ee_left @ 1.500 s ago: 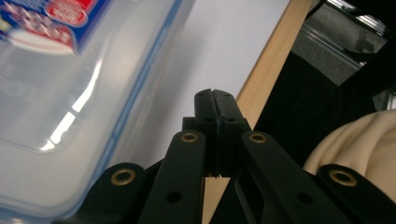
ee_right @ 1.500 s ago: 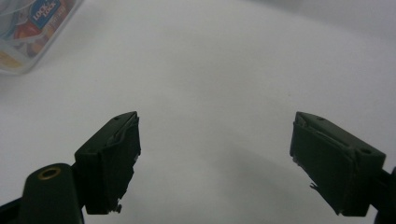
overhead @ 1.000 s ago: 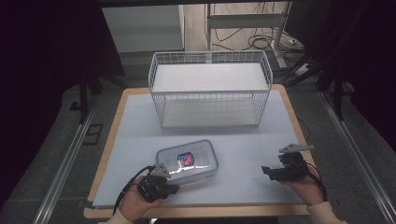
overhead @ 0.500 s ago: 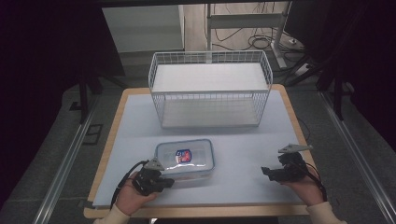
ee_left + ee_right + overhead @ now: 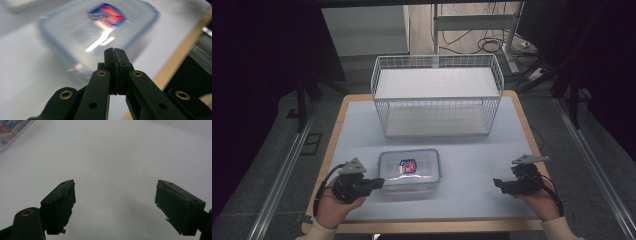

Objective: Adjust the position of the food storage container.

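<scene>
Worktop w/ basket [image 5: 437, 100] at back: box [image 5: 409, 170] long axis L-R, touching clenched left tongs [image 5: 379, 182]; released right tongs [image 5: 497, 183] well apart.

My high view sits above the near edge and looks forward and down, far enough back to take in the whole worktop [image 5: 362, 125], the wire basket [image 5: 437, 95] at the back and both hands. The left gripper view looks along its shut fingers [image 5: 110, 60] from really close at the clear lidded box [image 5: 75, 32], which the high view shares mid-worktop. The right gripper view skims low over bare worktop between its spread fingers [image 5: 60, 202], catching that box's label at the top-left corner.
</scene>
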`<state>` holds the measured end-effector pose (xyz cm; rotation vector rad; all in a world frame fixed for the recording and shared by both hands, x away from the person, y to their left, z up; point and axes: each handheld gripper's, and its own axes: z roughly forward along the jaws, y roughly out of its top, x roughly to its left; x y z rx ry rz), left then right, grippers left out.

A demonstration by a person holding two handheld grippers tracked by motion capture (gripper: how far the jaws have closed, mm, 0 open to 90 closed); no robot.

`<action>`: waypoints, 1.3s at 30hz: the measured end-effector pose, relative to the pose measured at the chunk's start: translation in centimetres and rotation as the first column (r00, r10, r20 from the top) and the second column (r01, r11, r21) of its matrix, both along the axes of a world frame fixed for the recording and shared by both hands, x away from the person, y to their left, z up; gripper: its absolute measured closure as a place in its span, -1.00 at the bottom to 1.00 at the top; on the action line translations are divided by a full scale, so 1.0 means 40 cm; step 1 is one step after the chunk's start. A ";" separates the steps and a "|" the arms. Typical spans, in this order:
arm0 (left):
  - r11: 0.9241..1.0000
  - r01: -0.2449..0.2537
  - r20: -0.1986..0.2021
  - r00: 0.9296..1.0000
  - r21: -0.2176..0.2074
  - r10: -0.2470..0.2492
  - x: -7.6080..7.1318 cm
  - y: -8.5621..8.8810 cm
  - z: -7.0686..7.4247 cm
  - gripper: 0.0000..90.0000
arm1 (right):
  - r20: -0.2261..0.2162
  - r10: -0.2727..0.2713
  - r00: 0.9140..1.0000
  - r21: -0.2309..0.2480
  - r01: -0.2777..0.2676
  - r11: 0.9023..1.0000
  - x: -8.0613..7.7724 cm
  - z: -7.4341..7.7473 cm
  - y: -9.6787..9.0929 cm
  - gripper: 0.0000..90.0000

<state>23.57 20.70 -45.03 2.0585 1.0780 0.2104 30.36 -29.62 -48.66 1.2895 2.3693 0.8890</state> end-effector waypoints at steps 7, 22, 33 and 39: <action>0.986 -0.164 -0.053 0.985 0.036 0.166 0.069 0.080 -0.053 1.00 | 0.002 0.003 1.000 -0.006 -0.003 1.000 0.001 0.001 0.006 -0.62; 0.991 -0.137 -0.189 0.973 -0.005 0.134 0.155 0.080 -0.151 1.00 | 0.009 -0.003 1.000 -0.008 0.003 1.000 0.005 0.000 0.004 -0.62; 0.992 -0.117 -0.193 0.975 -0.039 0.108 0.155 0.058 -0.152 1.00 | 0.016 -0.004 1.000 -0.006 0.004 1.000 0.005 0.003 0.003 -0.62; 0.993 -0.112 -0.181 0.978 -0.048 0.102 0.158 0.027 -0.154 1.00 | 0.017 0.002 1.000 -0.007 -0.002 1.000 0.004 0.003 0.007 -0.62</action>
